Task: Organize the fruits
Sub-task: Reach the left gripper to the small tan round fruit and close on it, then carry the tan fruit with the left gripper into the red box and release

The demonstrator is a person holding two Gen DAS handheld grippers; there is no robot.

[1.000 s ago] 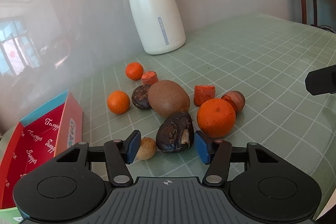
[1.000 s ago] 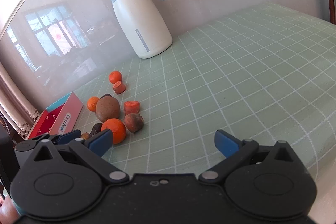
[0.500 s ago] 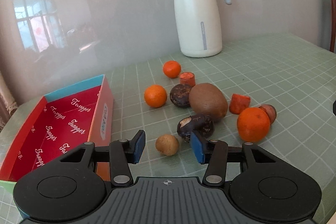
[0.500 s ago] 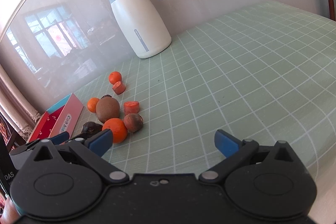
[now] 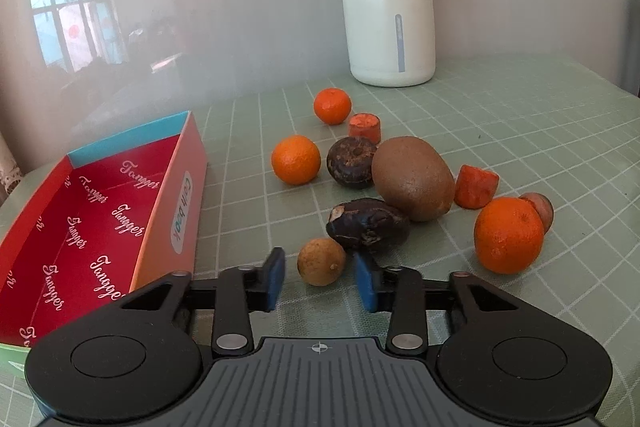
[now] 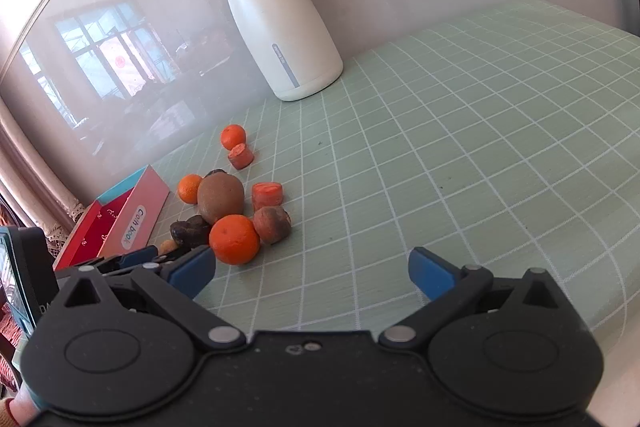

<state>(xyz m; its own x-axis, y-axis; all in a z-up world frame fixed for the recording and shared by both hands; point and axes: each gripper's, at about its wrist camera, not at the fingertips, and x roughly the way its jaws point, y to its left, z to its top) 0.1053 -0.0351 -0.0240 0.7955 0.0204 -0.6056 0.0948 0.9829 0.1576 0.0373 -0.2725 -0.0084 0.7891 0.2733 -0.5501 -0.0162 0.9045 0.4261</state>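
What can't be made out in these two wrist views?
- Red box: left wrist view, its near end is cut off by the picture's left edge.
- Reddish-brown fruit: left wrist view, mostly hidden behind the large orange.
- Jug: right wrist view, the lettering on its grey strip is too small to read.
- Person's hand: right wrist view, cut off at the bottom-left corner.
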